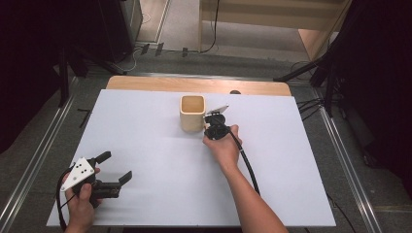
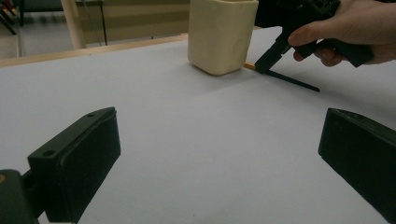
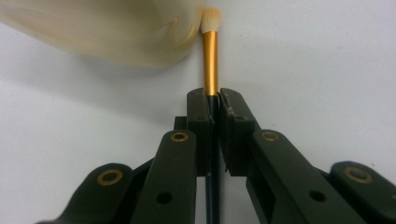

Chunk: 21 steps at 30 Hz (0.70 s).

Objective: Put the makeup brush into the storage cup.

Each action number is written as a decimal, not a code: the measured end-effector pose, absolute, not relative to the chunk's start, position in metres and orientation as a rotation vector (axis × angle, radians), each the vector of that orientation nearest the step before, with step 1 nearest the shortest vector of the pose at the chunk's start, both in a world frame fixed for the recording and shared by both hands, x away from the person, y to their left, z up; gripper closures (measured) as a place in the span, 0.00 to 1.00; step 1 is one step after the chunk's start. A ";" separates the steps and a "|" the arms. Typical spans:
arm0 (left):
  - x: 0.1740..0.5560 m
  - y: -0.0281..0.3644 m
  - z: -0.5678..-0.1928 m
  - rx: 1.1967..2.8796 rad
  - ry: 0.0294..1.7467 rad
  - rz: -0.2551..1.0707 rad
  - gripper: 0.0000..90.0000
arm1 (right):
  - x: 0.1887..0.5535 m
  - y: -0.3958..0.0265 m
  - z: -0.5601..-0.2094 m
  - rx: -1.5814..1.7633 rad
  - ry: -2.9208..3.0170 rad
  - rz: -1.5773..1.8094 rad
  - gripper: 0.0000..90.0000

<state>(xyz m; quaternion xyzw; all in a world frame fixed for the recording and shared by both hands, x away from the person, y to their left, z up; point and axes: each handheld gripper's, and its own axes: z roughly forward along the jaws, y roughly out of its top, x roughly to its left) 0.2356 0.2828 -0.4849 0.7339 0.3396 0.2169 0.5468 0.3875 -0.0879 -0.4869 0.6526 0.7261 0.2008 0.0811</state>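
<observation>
A brush (image 3: 210,56) with a gold ferrule, pale bristles and a black handle lies on the white table. My right gripper (image 3: 215,100) is shut on it where ferrule meets handle. The bristle tip rests against the foot of a cream square cup (image 3: 107,32). In the high view the cup (image 1: 192,112) stands upright at the table's middle back, with the right gripper (image 1: 215,119) just to its right. From the left gripper view the brush handle (image 2: 292,80) slants down to the table beside the cup (image 2: 222,35). My left gripper (image 1: 115,166) rests open near the front left corner, with nothing between its fingers.
A white sheet (image 1: 155,194) covers the table, with a wooden strip (image 1: 194,85) along the far edge. The right gripper's cable (image 1: 248,165) trails back along the forearm. Dark stands and cables (image 1: 316,73) ring the table on the floor.
</observation>
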 end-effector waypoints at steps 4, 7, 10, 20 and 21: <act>0.236 0.284 -0.485 1.741 0.807 0.515 0.00 | 0.387 -0.093 -0.487 1.988 2.161 0.651 0.94; 0.236 0.284 -0.485 1.741 0.807 0.515 0.00 | 0.386 -0.096 -0.485 1.983 2.154 0.667 0.94; 0.236 0.283 -0.485 1.742 0.805 0.517 0.00 | 0.384 -0.099 -0.479 1.975 2.102 0.703 0.94; 0.236 0.283 -0.485 1.741 0.807 0.517 0.00 | 0.382 -0.108 -0.467 1.937 1.994 0.850 0.94; 0.236 0.283 -0.485 1.741 0.807 0.516 0.00 | 0.381 -0.109 -0.464 1.917 1.965 0.878 0.94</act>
